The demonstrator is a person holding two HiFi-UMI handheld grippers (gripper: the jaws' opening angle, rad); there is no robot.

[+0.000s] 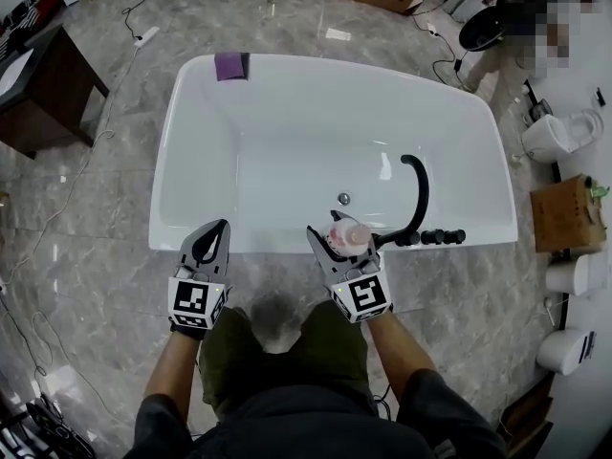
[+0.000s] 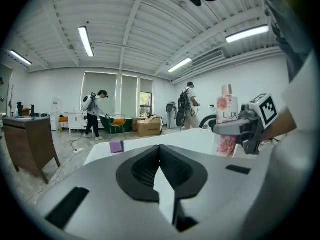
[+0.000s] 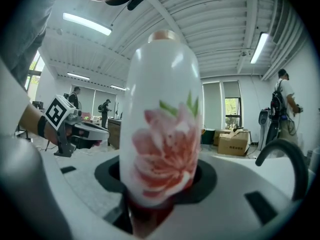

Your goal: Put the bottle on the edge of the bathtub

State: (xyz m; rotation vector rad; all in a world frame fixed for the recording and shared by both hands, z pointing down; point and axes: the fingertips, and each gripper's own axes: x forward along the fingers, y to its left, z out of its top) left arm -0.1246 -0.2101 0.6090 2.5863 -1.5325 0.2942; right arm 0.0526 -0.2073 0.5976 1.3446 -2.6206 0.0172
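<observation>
Clamped upright in the right tool (image 1: 342, 245), jaws wide around its body: flowered white bottle (image 1: 346, 231), at the bathtub's (image 1: 287, 63) near rim, 6 o'clock side. Pinched together on nothing, near level, at the bottle's 9 o'clock: left tool (image 1: 212, 239). Close at 3 o'clock: black faucet (image 1: 418, 197). White rim stretching on toward 9 o'clock.

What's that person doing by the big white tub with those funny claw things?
A person stands at a white bathtub with a gripper in each hand. The right gripper holds a flowery LUX bottle upright at the tub's near edge, beside the black faucet. The left gripper is shut and empty. The bottle isn't let go yet.
</observation>
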